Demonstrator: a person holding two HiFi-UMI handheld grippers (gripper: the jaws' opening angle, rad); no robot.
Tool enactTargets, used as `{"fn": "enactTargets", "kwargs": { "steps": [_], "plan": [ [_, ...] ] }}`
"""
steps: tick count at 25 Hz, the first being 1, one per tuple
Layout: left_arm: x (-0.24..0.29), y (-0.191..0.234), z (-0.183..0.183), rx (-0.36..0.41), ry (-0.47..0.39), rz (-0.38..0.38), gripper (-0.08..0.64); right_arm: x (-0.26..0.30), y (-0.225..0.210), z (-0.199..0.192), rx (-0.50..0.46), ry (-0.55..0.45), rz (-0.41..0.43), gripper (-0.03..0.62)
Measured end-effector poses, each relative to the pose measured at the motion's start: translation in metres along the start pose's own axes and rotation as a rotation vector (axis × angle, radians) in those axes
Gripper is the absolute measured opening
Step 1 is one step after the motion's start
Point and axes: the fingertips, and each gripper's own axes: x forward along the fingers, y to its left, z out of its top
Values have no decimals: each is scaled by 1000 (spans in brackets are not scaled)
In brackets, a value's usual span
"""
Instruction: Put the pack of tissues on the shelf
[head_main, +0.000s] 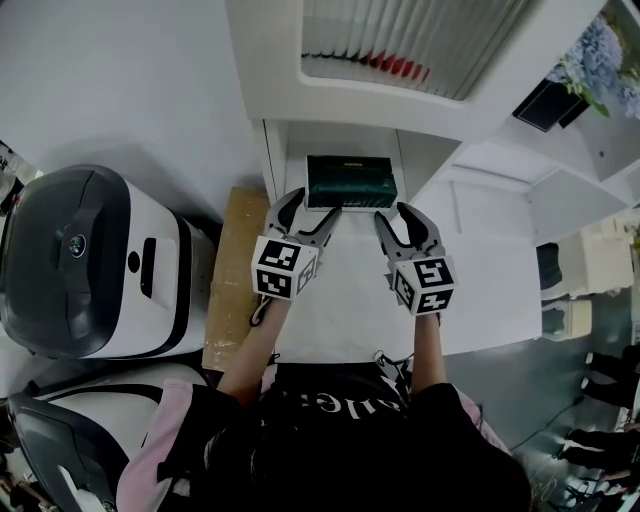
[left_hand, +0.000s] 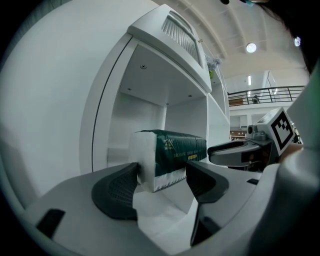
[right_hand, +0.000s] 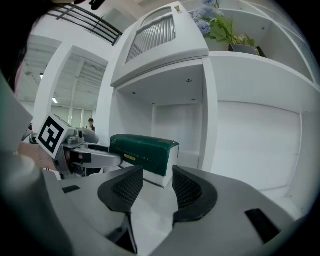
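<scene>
The pack of tissues (head_main: 350, 180) is seen lying on the shelf (head_main: 340, 138), left tongs (head_main: 317, 213) & right tongs (head_main: 397, 215) spread at its front corners, nothing pinched; it shouldn't be nudged askew.

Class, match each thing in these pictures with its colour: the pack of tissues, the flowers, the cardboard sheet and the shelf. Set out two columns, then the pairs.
Things:
1. pack of tissues
2. flowers
3. cardboard sheet
4. shelf

Colours:
a. white
b. brown
c. dark green
d. blue

Pairs: 1-c, 2-d, 3-b, 4-a
</scene>
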Motion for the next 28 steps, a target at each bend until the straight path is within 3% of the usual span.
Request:
{"fn": "enactTargets", "kwargs": {
  "steps": [15,24,28],
  "plan": [
    [41,-1,4,-45,77,98,304,-25,0,-32,50,44,9,187],
    [57,3,6,-31,104,110,304,-30,8,-36,49,47,44,187],
    [61,3,5,11,114,119,304,-34,9,-35,48,44,50,187]
  ]
}}
